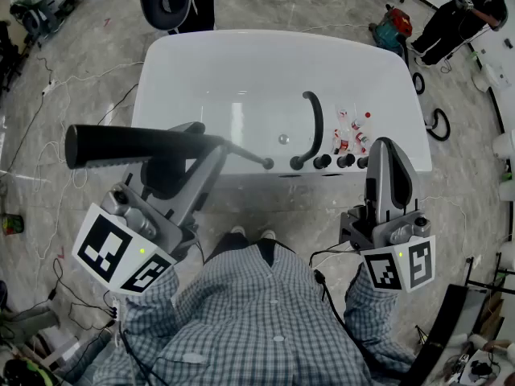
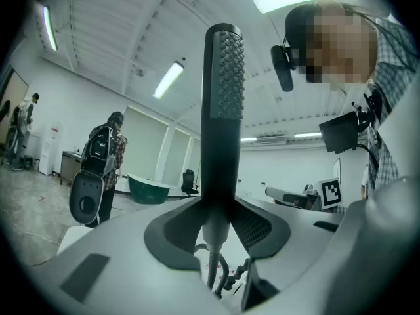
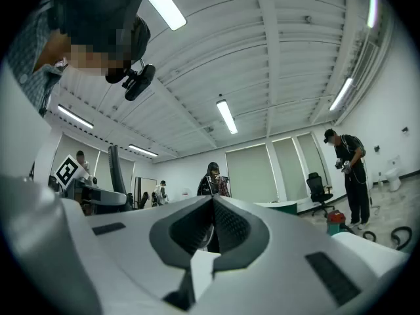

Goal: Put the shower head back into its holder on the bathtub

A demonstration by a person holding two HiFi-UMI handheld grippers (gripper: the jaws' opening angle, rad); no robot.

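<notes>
A long black shower head (image 1: 133, 145) lies crosswise at the left of the head view, and my left gripper (image 1: 205, 147) is shut on its neck. Its thin end (image 1: 265, 164) reaches toward the black fittings (image 1: 322, 161) on the near rim of the white bathtub (image 1: 241, 55). In the left gripper view the shower head (image 2: 224, 104) stands up between the jaws of my left gripper (image 2: 216, 231). My right gripper (image 1: 389, 153) hovers by the tub's near right corner, shut and empty, and its pads meet in the right gripper view (image 3: 211, 205).
A curved black spout (image 1: 315, 123) and several small red-and-white items (image 1: 354, 129) are in the tub's right part, near a drain (image 1: 283, 139). A dark chair (image 1: 167, 2) stands beyond the tub. A person (image 1: 463, 14) stands far right. Cables (image 1: 438, 127) trail on the floor.
</notes>
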